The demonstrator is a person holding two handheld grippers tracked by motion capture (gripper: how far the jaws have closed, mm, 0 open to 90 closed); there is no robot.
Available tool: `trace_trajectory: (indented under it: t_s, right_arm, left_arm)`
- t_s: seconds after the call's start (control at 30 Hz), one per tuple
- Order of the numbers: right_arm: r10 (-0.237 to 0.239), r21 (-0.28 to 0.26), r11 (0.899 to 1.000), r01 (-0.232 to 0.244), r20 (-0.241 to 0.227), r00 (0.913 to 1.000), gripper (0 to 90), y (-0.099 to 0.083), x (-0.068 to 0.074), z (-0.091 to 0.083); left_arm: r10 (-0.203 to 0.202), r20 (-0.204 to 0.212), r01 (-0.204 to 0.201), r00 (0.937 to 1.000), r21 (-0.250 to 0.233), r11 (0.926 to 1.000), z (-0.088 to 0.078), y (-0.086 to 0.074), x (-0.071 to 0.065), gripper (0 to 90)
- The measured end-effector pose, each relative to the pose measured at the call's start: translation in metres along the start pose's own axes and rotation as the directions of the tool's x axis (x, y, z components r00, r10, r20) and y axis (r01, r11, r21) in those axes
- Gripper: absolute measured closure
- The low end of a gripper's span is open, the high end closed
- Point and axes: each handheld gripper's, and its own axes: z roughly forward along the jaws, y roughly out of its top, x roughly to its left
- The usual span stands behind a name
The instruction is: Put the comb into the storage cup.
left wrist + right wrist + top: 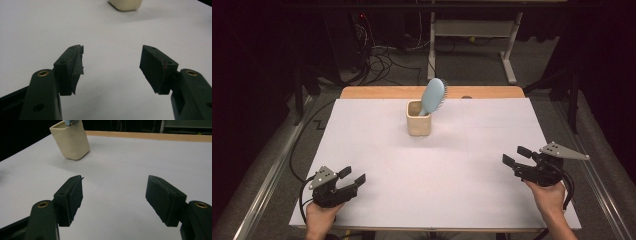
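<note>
A cream square cup [418,119] stands upright on the white table top [377,150], toward the far middle. A light blue hairbrush [432,96] stands in the cup, head up and leaning right. My left gripper [352,177] rests near the front left corner, open, with nothing between its jaws. In the left gripper view the gripper [111,65] points across bare table toward the cup [125,4]. At the front right, my right gripper [516,155] is held open and empty; in its own view the gripper [114,195] faces the cup [70,142] from well short of it.
A strip of wooden table edge [377,92] shows behind the white sheet. Beyond it stand a white desk frame [472,30] and loose cables [382,60] on the dark floor. A metal rail [272,175] runs along the table's left side.
</note>
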Motion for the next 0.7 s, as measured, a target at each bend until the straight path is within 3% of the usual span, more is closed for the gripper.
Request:
trace_trajectory:
  t_s: [0.7]
  right_arm:
    - [0.002,-0.015,1.0,-0.002,0.009,1.0,30.5,-0.013,0.001,-0.014]
  left_arm:
    - [-0.001,-0.001,0.001,1.0,-0.002,1.0,0.0,0.0,0.0,35.5]
